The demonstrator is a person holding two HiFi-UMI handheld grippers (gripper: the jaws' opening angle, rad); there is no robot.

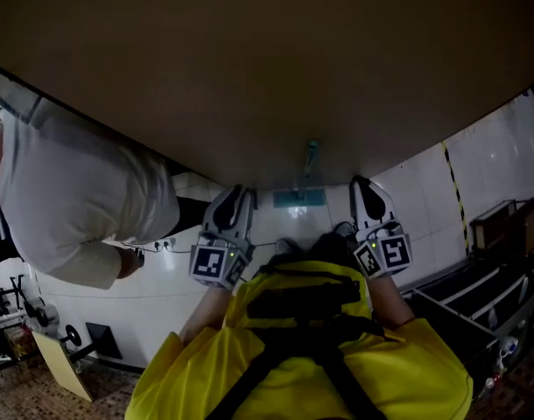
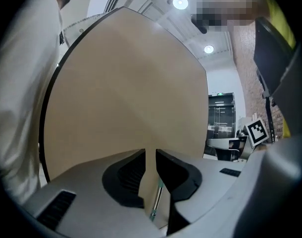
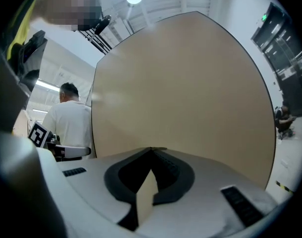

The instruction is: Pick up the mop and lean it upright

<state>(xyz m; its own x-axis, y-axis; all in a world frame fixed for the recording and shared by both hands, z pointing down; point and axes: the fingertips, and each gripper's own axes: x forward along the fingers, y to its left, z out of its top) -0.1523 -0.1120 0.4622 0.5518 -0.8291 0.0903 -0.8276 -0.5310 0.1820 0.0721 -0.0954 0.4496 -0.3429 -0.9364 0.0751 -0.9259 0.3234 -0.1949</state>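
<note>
Jaws first: left gripper (image 2: 150,155) parted by a thin slit, pinching nothing; right gripper (image 3: 151,150) closed tip to tip, empty. Through the left slit, toward 6 o'clock, a thin teal rod, probably the mop handle.

In the head view, mop (image 1: 300,196) at 12 o'clock from both grippers, apart from them, teal head at the foot of a tan panel (image 1: 249,59); flat or propped, cannot tell.

Reads as approach, mop ungrasped. Calls next for opening wide, reaching forward, closing on the handle.

No legible writing; only square markers on the cubes (image 1: 216,265).
</note>
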